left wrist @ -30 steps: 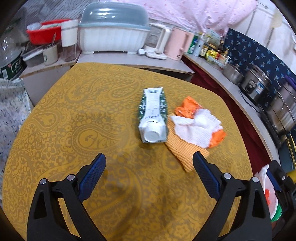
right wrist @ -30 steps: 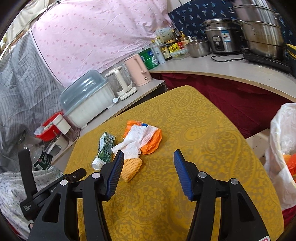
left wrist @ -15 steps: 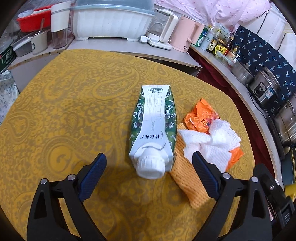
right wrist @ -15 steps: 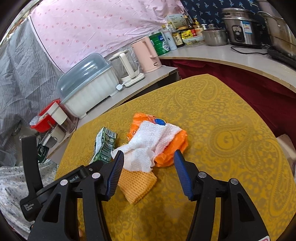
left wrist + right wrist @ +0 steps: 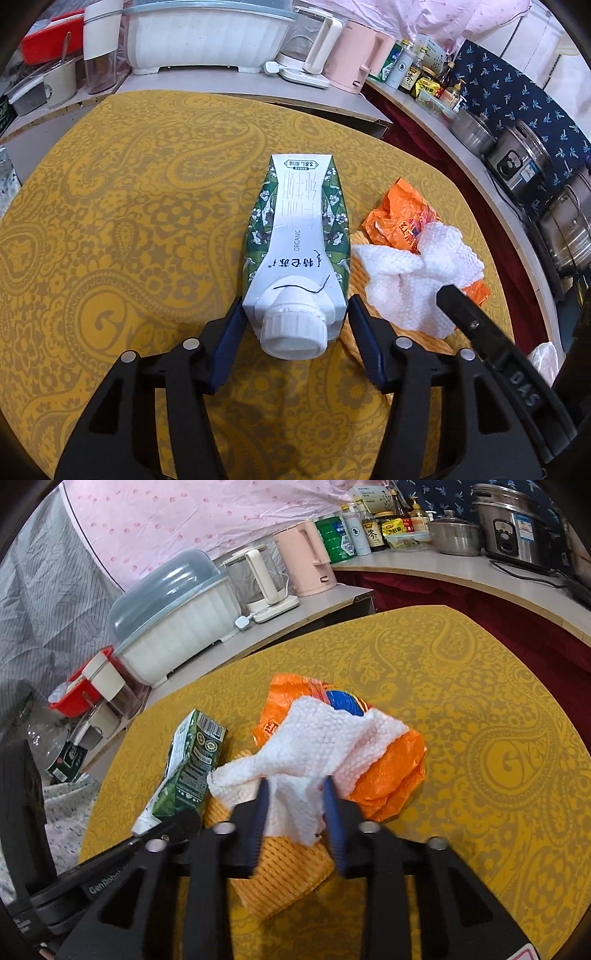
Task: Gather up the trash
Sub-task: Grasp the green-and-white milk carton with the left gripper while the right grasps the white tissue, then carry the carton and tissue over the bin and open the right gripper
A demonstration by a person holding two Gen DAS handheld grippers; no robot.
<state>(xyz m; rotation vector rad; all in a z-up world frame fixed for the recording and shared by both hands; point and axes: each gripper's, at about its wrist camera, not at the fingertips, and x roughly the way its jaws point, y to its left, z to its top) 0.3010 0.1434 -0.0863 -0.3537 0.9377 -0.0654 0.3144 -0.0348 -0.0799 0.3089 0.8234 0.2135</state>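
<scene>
A green and white milk carton lies on the yellow tablecloth with its white cap toward me. My left gripper is shut on the carton's cap end, one pad on each side. Right of the carton lie a white paper towel, an orange plastic bag and an orange mesh sleeve. My right gripper is shut on the paper towel, which lies over the orange bag and the mesh sleeve. The carton shows at its left.
Behind the table a counter holds a white dish rack with lid, a glass kettle, a pink kettle, bottles and steel pots. A red basin stands at the left. The right gripper's body crosses the left view.
Both grippers moved forward and closed: the left onto the carton's cap end, the right onto the paper towel. One second ago both were open and farther back.
</scene>
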